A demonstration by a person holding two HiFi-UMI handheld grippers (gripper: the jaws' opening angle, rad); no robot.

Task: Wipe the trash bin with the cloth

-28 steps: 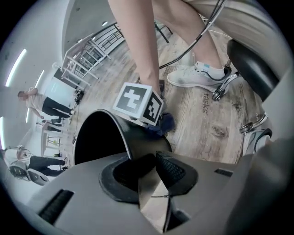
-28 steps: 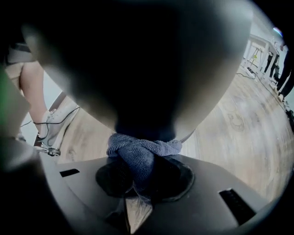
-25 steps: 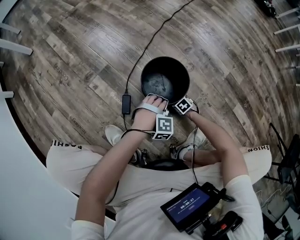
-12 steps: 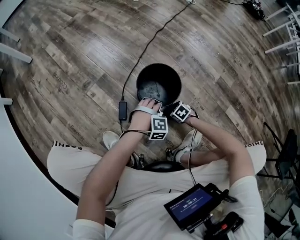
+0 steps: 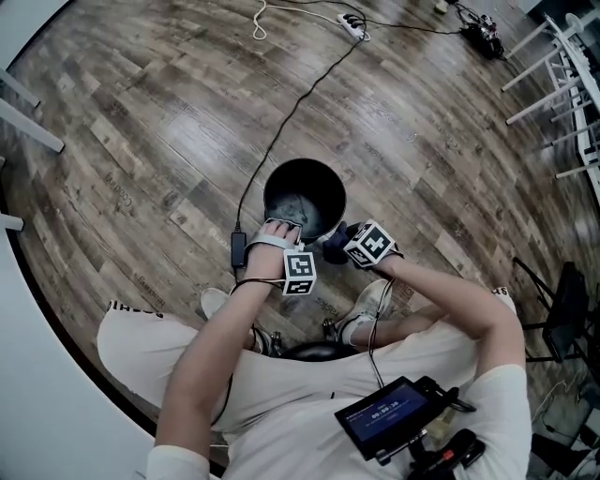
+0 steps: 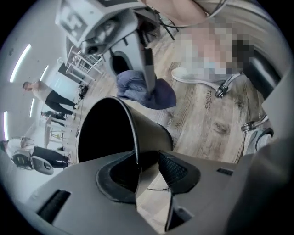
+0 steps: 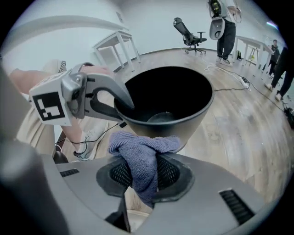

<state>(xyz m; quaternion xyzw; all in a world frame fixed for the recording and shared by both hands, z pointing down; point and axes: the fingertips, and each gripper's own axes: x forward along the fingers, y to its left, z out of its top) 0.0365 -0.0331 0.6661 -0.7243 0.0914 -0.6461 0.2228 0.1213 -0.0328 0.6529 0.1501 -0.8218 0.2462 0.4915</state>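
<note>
The black trash bin (image 5: 281, 183) stands on the wood floor in front of the person's feet. My left gripper (image 5: 281, 226) straddles its near rim; in the left gripper view the rim (image 6: 136, 147) runs between the jaws along the left pad, with a gap to the right pad. These jaws have just been opening. My right gripper (image 5: 336, 247) hangs by the bin's near right side, shut on a bunched blue-grey cloth (image 7: 142, 151). The cloth (image 6: 138, 87) dangles just outside the bin's wall (image 7: 195, 114).
A black cable with a power adapter (image 5: 238, 247) runs from the bin's left to a power strip (image 5: 352, 21) at the back. White shoes (image 5: 217, 298) stand close behind the bin. Chair and table legs (image 5: 562, 56) stand far right. People (image 7: 223, 27) stand further back.
The right gripper has risen with the cloth beside the bin. The left hand has stayed on the rim. The head camera has pulled back, so the bin looks smaller.
</note>
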